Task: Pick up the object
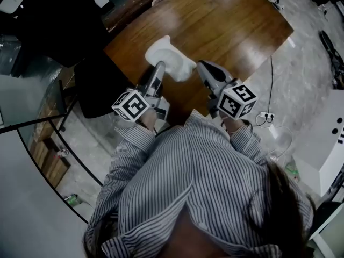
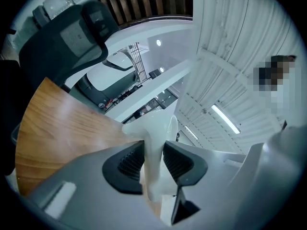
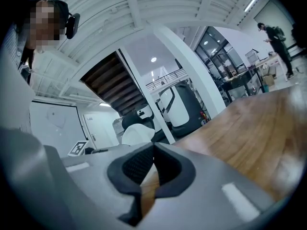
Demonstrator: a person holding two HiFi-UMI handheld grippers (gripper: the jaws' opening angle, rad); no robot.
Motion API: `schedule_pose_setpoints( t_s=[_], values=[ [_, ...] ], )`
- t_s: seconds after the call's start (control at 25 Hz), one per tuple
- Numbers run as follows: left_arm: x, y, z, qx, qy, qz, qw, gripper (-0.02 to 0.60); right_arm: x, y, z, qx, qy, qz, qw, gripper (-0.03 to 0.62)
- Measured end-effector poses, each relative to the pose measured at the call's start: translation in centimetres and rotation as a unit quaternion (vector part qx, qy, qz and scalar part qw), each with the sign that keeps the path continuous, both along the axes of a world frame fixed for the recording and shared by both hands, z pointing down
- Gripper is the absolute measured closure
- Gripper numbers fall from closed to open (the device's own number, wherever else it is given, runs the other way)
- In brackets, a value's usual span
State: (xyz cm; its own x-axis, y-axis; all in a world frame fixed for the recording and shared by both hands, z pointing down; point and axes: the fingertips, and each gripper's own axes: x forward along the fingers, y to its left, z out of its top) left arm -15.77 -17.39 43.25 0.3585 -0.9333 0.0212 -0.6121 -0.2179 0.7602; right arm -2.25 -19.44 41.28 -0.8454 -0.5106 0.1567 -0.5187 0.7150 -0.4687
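White object [image 2: 154, 128] in left gripper [image 2: 153, 161]

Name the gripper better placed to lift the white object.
Left. The left gripper has the white object clamped between its pads, over the wooden table. The right gripper is shut with nothing between its jaws and sits beside the object.

An office-like lab hall: a black swivel office chair [image 2: 67, 37] beyond the left tongs [image 2: 153, 147], dark-framed glass partitions [image 3: 218, 56] ahead of the right tongs [image 3: 153, 148], a white ribbed ceiling [image 2: 230, 42] with strip lights overhead.
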Motion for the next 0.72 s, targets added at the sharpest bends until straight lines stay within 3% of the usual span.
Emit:
schedule_pose_setpoints(
  t_s=[0.72],
  values=[
    [0.15, -0.05, 0.03, 0.0, -0.001, 0.003, 1.0, 0.453, 0.09, 0.6, 0.24, 0.002, 0.012, 0.008, 1.0, 0.592]
  ],
)
